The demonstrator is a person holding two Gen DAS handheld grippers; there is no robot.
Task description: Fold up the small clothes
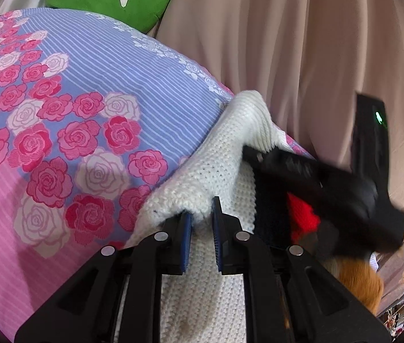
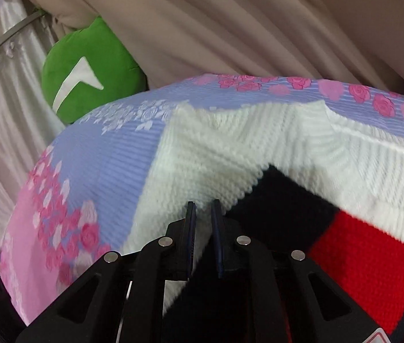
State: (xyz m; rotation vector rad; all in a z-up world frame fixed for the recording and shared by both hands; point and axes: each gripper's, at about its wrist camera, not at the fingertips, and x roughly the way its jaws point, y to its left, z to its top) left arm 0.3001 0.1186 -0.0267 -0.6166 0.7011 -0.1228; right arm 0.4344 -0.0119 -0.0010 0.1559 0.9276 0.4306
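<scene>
Left wrist view, item one: my left gripper (image 1: 202,220), fingers clamped on a bunched fold of the white knit sweater (image 1: 199,177). Sweater lies on the rose-print bedsheet (image 1: 59,143), running from between my fingers forward and to their right. Item two: my right gripper (image 1: 259,157), blurred, tips at the sweater's ribbed edge, right of my left fingers. Right wrist view: right gripper (image 2: 203,223) fingers nearly together, white knit in the narrow gap; whether they pinch it I cannot tell. Navy and red panels (image 2: 367,257) right of those fingers. Green cushion (image 2: 87,74) far beyond, leftward.
</scene>
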